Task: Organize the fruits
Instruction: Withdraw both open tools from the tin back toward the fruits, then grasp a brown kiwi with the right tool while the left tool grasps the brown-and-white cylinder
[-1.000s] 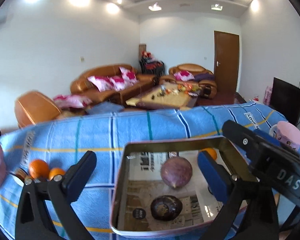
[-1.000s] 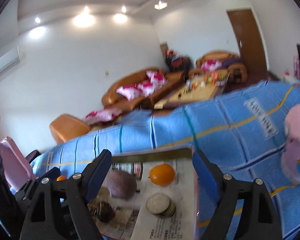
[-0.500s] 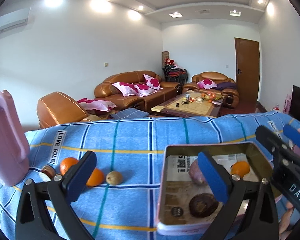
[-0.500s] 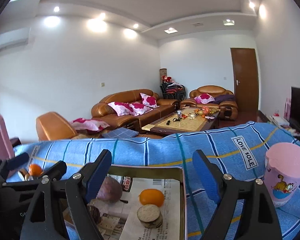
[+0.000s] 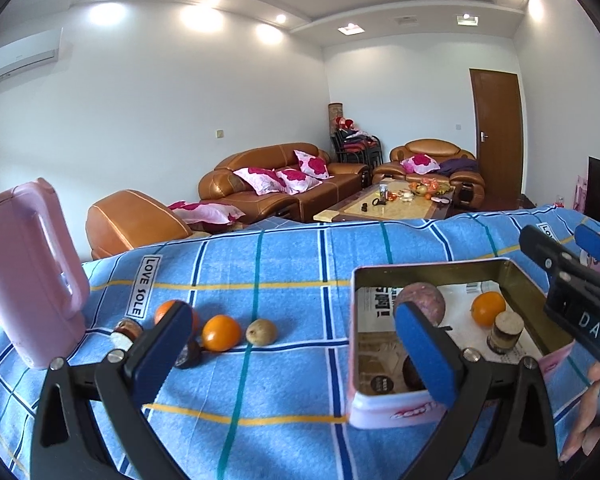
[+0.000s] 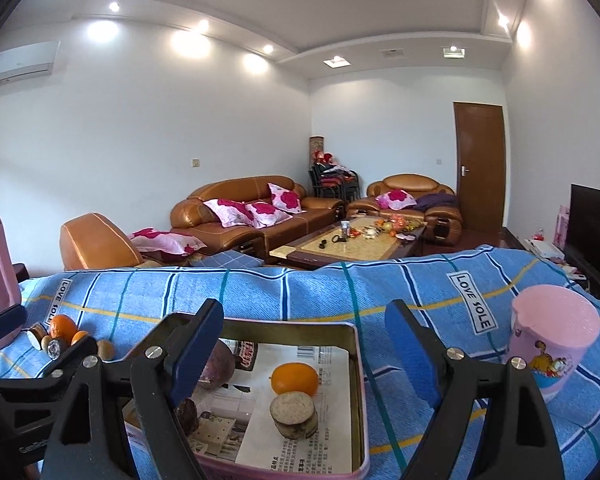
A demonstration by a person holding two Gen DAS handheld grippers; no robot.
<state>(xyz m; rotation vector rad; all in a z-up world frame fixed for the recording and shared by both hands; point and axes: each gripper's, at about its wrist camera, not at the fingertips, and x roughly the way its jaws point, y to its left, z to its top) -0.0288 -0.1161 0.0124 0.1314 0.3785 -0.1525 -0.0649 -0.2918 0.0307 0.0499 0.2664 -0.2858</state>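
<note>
Living room, blue checked cloth (image 5: 284, 264) with fruit and a tin (image 6: 356, 364).
Both grippers, left (image 5: 296, 356) and right (image 6: 304, 356), stand spread and empty; an orange (image 6: 294, 378) lies in the tin, another orange (image 5: 221, 333) sits loose on the cloth beside a pink jug (image 5: 24, 272).

Three oranges (image 5: 220, 332), one tin (image 5: 452, 270)

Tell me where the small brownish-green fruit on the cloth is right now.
In the left wrist view the brownish-green fruit lies on the blue cloth, just right of a loose orange and left of the tin tray.
</note>
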